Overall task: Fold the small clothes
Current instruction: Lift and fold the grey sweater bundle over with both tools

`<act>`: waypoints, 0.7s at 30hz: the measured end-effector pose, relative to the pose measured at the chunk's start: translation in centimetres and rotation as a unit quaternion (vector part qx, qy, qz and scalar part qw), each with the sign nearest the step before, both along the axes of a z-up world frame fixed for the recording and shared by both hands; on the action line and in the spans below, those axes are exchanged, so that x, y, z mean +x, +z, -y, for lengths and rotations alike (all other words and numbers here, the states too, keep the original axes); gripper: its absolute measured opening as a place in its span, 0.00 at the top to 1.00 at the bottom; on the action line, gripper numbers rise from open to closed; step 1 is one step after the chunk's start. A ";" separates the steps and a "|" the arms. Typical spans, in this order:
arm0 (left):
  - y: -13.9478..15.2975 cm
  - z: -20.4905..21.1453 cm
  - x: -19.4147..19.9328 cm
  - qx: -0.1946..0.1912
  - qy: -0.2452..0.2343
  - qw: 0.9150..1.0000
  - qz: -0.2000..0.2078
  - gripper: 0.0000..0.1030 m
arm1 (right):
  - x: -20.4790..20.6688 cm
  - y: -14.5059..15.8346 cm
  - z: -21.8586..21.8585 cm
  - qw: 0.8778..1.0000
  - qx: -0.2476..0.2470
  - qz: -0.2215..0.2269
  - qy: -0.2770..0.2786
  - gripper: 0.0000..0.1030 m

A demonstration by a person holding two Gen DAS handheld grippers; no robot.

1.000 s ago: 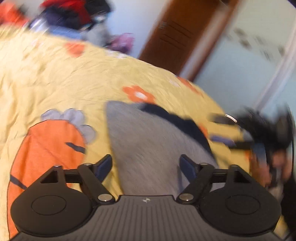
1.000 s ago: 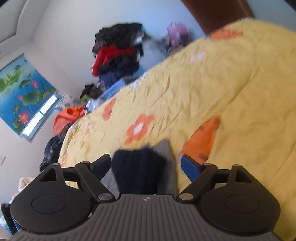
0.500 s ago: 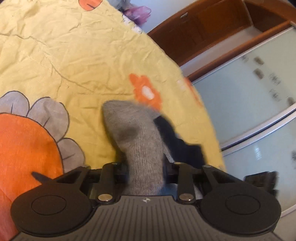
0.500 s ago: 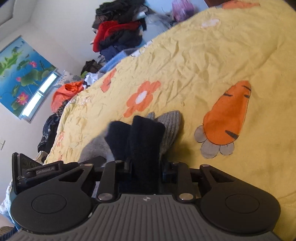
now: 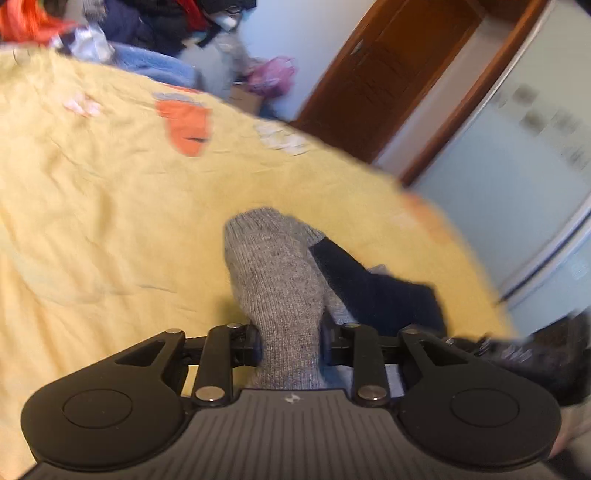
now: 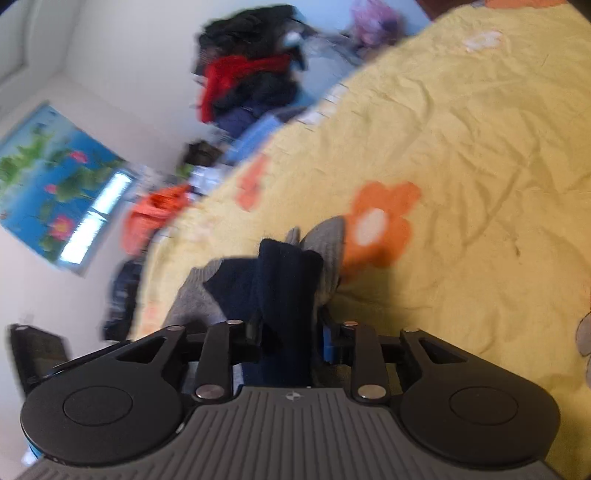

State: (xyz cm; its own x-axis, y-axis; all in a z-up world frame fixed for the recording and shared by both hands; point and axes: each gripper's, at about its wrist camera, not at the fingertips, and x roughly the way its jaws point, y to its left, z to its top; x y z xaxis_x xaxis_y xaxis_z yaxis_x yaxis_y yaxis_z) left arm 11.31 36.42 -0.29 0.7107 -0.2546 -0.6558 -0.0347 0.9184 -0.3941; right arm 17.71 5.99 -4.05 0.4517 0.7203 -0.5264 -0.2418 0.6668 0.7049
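Left wrist view: the left tongs are clamped on the grey end of a sock, which runs forward from between the two fingers.
Sock, grey part: knitted grey, its rounded tip lying farthest from the camera on the bedspread.
Sock, dark part: a navy section lies just to the right of the grey part, touching it, and runs off toward the near right.
Bedspread: yellow and creased, printed with orange flowers and carrots; it covers the bed under the sock.
Far left: a heap of clothes beyond the far edge of the bed, blurred.
Far right: a brown wooden door, with a pale frosted panel to its right.
Near right edge: a dark blurred shape, too smeared to tell what it is.
Right wrist view: the right tongs are clamped on the navy end of the sock, the fabric bunched up between the fingers.
Sock from this side: grey knit shows past the navy, on both its left and right, touching an orange flower printed on the bedspread.
Far background: the clothes heap, red and dark pieces on top, against a white wall.
Left wall: a blue picture of lotus flowers.
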 end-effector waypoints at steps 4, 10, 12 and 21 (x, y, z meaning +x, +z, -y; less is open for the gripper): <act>-1.1 -0.6 -2.9 -0.004 0.018 1.000 0.001 0.48 | -2.8 0.1 1.7 1.000 0.007 0.001 0.004 0.47; -1.9 -0.4 -13.4 -0.054 0.008 0.998 0.033 0.15 | -10.5 0.8 5.5 0.997 -0.032 0.031 0.058 0.36; -3.1 -0.2 -15.2 -0.094 0.007 0.995 0.016 0.16 | -12.1 0.3 5.7 0.997 -0.035 0.016 0.070 0.36; -5.7 1.2 -15.9 -0.148 0.001 0.988 -0.042 0.83 | -15.5 0.4 4.0 0.993 -0.019 0.015 0.114 0.78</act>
